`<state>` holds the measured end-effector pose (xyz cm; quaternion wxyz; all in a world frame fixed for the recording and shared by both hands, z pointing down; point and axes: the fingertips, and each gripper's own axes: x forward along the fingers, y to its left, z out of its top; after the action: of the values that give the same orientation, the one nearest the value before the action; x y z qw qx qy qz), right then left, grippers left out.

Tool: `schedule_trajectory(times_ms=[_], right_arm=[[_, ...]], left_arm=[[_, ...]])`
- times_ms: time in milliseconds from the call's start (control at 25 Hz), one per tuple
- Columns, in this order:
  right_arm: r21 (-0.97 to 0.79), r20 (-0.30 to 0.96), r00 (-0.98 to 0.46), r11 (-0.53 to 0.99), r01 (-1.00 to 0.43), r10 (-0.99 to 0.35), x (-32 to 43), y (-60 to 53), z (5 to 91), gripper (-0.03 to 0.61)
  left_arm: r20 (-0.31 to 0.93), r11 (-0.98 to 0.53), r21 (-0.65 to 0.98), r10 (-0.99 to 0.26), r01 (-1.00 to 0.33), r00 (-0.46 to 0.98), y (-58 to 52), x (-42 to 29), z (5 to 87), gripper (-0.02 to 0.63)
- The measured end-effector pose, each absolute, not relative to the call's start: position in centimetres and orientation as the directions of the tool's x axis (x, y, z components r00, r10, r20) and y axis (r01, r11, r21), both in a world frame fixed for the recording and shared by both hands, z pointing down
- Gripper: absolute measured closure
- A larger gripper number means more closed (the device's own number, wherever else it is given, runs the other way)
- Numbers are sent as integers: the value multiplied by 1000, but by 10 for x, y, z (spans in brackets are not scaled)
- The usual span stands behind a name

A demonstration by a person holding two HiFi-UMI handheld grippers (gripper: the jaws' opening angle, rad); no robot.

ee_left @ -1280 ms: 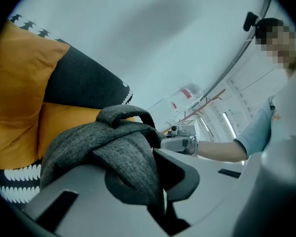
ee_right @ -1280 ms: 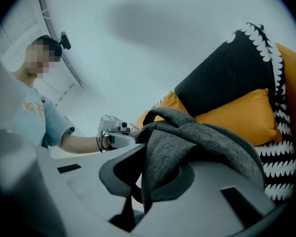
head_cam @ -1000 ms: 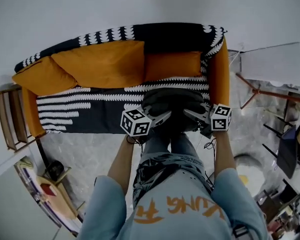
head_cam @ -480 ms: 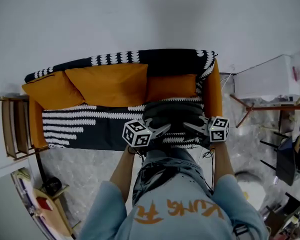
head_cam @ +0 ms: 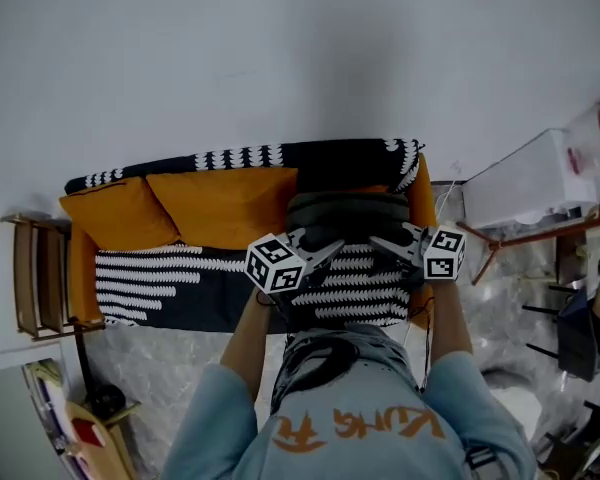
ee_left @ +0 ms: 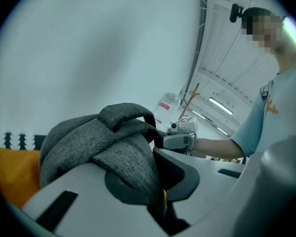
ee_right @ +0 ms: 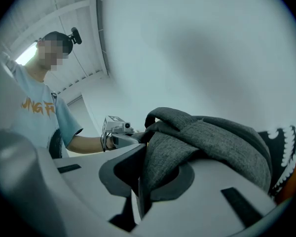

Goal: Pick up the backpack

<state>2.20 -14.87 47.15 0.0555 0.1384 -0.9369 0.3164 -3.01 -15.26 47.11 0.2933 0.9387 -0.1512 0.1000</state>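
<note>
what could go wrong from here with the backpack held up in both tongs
1. The left tongs and the right tongs each pinch only a fold of grey fabric. The backpack might slip out of one side and swing down.
2. The bag hangs between two separate hands. If they drift apart or rise unevenly, it may tilt and drag on the sofa below.
</note>
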Motion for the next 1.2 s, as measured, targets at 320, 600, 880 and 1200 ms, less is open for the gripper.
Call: schedule_trajectory(times_ms=[320,600,880,1200], right_arm=[[-430,147,-961,860,-275,-235,19,-186,411,551],[-300,126,-963,916,-265,-237,21,-200,364,551],[-144,101,-964,955,-261,-248,21,-216,313,551],[0,75,-963,966,-259,-258,17,-238,260,551]], left_arm=[[252,-840,404,-279,-363,927,-187,-33,412,571],[210,-877,296,-326,-378,922,-201,-31,363,571],[159,-920,163,-332,-357,930,-221,-32,312,571],[90,-932,43,-356,-360,930,-242,-36,256,571]])
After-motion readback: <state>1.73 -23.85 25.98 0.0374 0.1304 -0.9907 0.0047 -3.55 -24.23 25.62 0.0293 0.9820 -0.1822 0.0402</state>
